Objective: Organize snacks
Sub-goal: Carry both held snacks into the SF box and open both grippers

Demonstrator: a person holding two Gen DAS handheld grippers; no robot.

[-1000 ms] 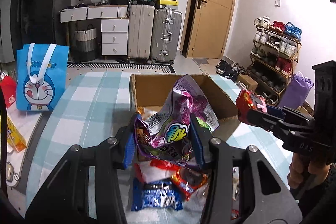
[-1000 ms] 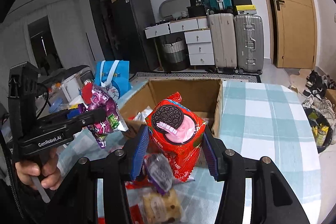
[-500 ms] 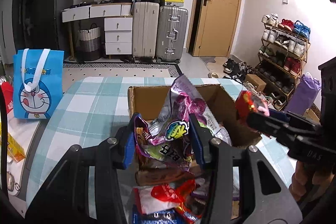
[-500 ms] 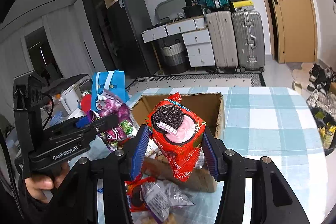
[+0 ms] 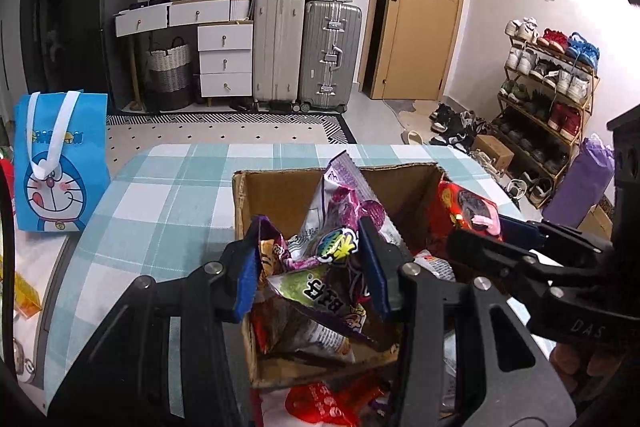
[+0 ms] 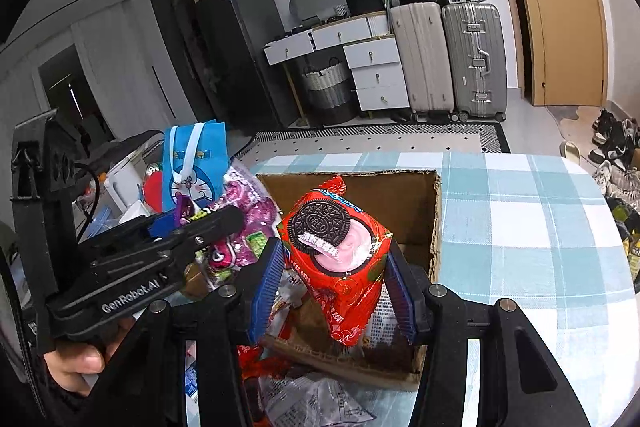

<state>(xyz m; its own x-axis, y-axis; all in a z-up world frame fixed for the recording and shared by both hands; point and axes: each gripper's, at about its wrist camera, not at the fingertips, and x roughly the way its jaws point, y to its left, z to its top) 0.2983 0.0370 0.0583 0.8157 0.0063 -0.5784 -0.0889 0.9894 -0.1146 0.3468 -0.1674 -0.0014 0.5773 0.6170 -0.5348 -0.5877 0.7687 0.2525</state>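
2 grippers over cardboard box [image 5: 280, 195]: left gripper [image 5: 312, 267] w/ purple snack bag [image 5: 340, 211], right gripper [image 6: 336, 287] w/ red Oreo pack [image 6: 340, 251].

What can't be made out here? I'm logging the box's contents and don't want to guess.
- Cardboard box floor: in both wrist views, hidden by the purple snack bag, the red Oreo pack and both grippers.
- Loose packets by the box's near wall: cut off by the bottom edge and gripper frames.
- Purple bag's print: crumpled, only partly legible.
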